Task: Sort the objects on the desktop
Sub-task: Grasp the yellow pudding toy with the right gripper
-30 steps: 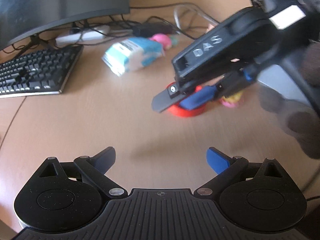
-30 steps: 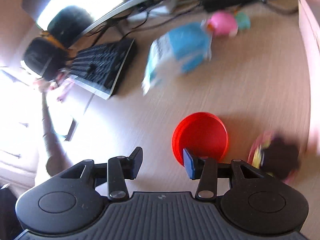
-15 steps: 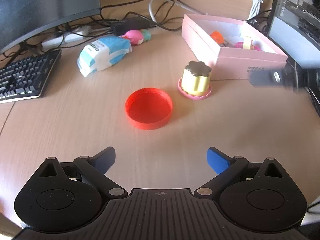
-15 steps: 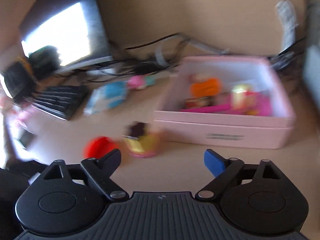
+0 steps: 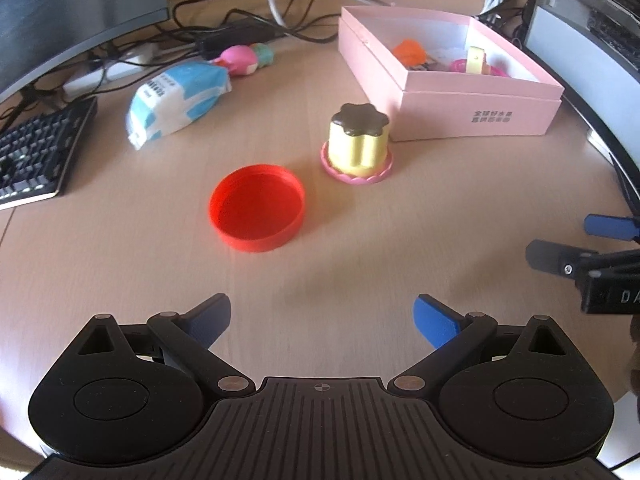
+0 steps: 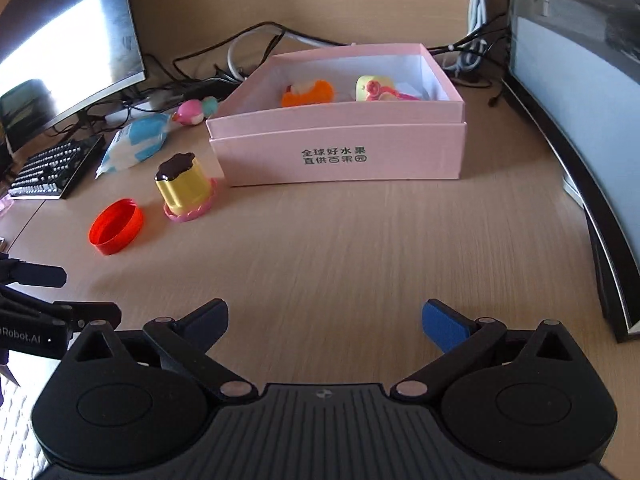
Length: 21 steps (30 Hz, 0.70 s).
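Pulled back from round red plastic lid [image 5: 256, 213] since earlier; both tongs [image 5: 322, 318] [image 6: 325, 322] gaping, empty. Between picks; next, grasp lid for pink cardboard box [image 6: 340, 152].

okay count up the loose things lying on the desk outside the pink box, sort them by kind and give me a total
Red lid: 1
Pudding toy on a pink base: 1
Blue and white tissue pack: 1
Pink and green toy by the cables: 1
Total: 4 outside the pink box
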Motion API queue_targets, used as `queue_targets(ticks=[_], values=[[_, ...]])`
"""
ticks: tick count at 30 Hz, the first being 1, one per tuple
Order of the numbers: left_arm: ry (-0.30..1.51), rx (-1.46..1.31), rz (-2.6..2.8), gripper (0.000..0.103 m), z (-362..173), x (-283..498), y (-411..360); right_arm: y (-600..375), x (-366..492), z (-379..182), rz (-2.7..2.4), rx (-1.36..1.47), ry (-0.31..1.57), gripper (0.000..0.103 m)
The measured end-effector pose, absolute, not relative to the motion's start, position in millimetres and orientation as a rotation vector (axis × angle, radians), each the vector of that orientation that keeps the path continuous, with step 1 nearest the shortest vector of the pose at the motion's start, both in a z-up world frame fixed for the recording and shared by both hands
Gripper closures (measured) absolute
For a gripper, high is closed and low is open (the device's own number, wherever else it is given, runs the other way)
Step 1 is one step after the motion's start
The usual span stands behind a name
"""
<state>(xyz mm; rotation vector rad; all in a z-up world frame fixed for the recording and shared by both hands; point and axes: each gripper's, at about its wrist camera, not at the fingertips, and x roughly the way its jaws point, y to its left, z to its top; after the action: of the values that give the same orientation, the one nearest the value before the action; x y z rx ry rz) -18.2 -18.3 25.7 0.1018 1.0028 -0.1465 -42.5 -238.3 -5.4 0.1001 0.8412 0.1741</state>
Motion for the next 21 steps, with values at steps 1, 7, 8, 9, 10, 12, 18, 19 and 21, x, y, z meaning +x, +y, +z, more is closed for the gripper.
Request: queue_targets(ticks=[1,7,8,9,10,12,18,19,21], values=[[1.004,0.103,-0.150,0.002,26,-17,-18,-236,-43,-6,0.165,0.096,0.843,0.000],[0.969,0.071,-0.181,0.002,37,-15,2,-221,-37,-10,0.121,0.029,0.862,0.000],[0.967,0.065,-0.182,0.002,38,-14,7,-218,-37,-10,0.112,0.012,0.866,0.000],[0.967,0.056,-0.180,0.002,38,-13,12,-215,-37,-11,0.101,-0.004,0.869,0.000],[0.968,0.044,-0.179,0.002,39,-12,17,-212,-37,-12,0.090,-0.018,0.871,0.000],[0.957,0.022,-0.190,0.002,39,-9,22,-210,-38,-12,0.091,-0.023,0.868,0.000],[0.943,-0.009,-0.175,0.002,43,-3,22,-211,-31,-4,0.115,0.035,0.913,0.000],[0.929,-0.008,-0.172,0.002,46,-2,22,-212,-29,-1,0.147,0.065,0.917,0.000],[0.882,0.006,-0.158,0.001,50,1,21,-209,-25,7,0.200,0.061,0.887,0.000]])
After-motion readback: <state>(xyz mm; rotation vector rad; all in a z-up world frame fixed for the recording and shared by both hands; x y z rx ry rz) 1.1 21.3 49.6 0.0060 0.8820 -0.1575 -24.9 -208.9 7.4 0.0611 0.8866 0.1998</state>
